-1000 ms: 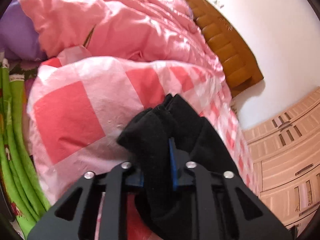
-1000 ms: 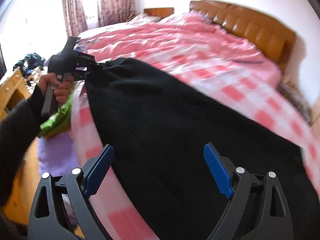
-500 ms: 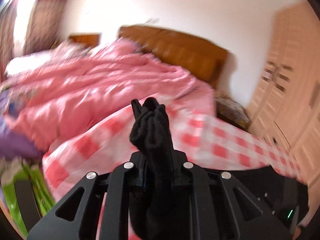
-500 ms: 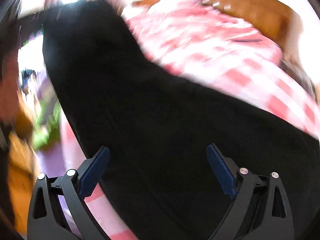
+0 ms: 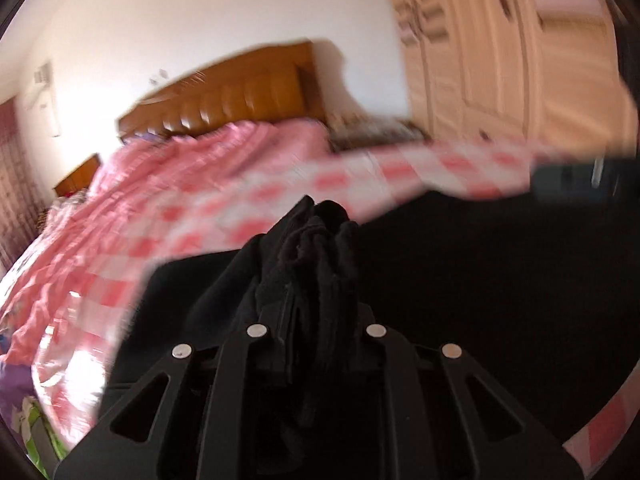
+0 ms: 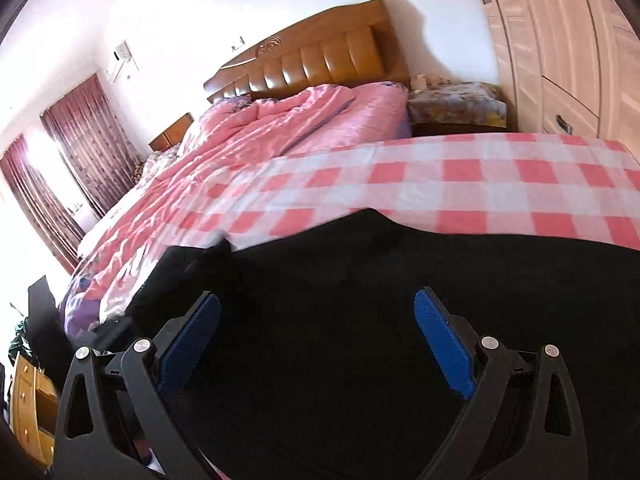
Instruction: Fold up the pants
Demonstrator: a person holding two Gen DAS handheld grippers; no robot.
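Seen beyond everything, at far left of the wooden headboard (image 6: 312, 60): dark red curtains (image 6: 76, 160), two panels. Spread out below the headboard: one crumpled pink quilt (image 6: 260, 132), then one pink-and-white checked sheet (image 6: 460, 184) further down the bed. Draped over that sheet, on the side away from the headboard: one pair of black pants (image 6: 360, 320), soft, limp, probably light, likely to sag and bunch wherever unsupported. Pinched shut around a gathered wad of that black cloth: left gripper (image 5: 312, 280), one. Best taken by an edge or corner, waistband or hem, not mid-panel. Hovering over the flat black cloth with jaws spread wide and opening, nothing pressed between the blue pads (image 6: 440, 340): right gripper (image 6: 316, 336), one. Right of the headboard: beige wardrobe (image 6: 568, 52).
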